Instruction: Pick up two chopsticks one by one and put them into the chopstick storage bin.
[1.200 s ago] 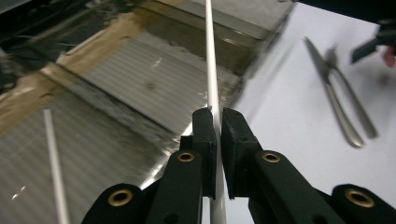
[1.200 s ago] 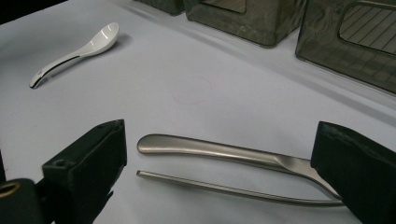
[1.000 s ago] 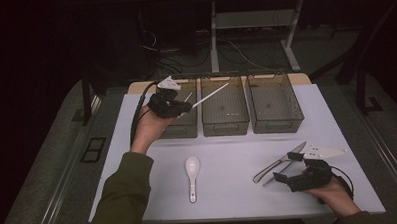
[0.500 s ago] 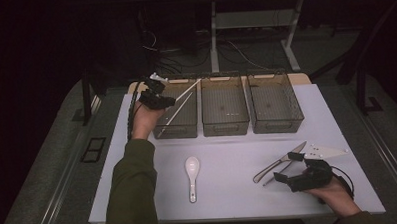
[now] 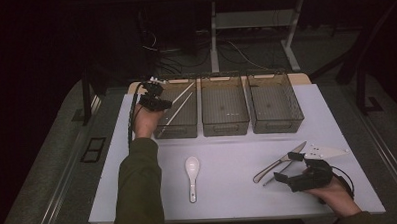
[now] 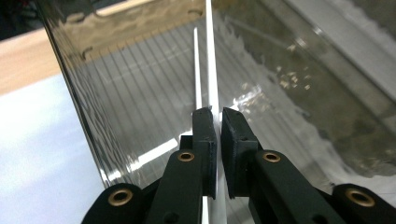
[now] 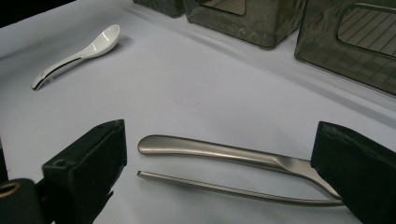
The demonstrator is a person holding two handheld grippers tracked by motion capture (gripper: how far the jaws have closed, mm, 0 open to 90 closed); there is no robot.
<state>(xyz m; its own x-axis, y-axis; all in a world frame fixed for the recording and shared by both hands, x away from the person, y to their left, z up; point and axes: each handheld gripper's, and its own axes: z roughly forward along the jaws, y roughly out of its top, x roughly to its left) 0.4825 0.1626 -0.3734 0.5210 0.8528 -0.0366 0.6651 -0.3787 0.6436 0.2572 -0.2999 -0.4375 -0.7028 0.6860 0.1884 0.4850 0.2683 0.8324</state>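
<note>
White chopstick (image 6: 208,56) far end cut by top edge; knife (image 7: 224,151) blade hidden behind right tongs (image 7: 219,182)

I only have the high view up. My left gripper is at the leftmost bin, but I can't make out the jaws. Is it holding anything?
Observer: Yes. In the left gripper view the left gripper is shut on a white chopstick that runs forward into the bin.
Operator: Is there just one chopstick in there?
Observer: No, a second white chopstick lies alongside it, outside the jaws.
Operator: And my right gripper, is it gripping the metal pieces?
Observer: No. In the right gripper view the right gripper is wide open, with the metal utensil and a thin metal rod lying on the table between its jaws.
</note>
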